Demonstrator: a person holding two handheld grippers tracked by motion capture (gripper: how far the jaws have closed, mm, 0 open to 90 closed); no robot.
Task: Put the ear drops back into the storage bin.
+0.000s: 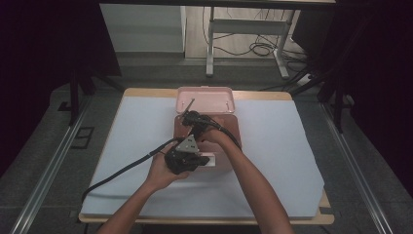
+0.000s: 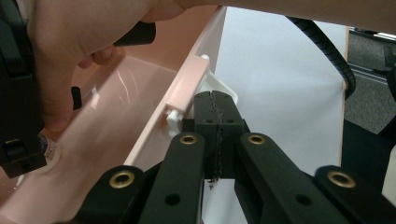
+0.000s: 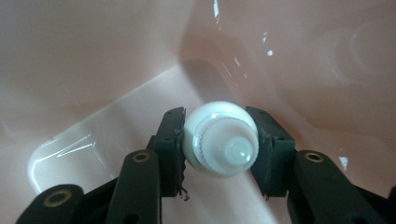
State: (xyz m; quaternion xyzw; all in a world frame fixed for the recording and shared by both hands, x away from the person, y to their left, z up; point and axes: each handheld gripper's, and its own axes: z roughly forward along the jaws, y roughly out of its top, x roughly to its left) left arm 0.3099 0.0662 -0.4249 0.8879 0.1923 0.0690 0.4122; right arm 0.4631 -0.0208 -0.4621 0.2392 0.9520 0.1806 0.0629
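White bottle (image 3: 220,138), pink box (image 1: 207,99), black tongs (image 3: 219,149), white table cover (image 1: 272,146).

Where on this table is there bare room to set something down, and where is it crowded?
The white sheet lies bare left and right of the pink box and along the near edge. It is crowded at the box: the left gripper pinches its front latch, and the right gripper holds a white bottle inside.

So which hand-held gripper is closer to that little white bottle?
The right hand-held gripper: its jaws clamp the white bottle inside the pink box. The left hand-held gripper, jaws shut, sits outside at the box's front latch.
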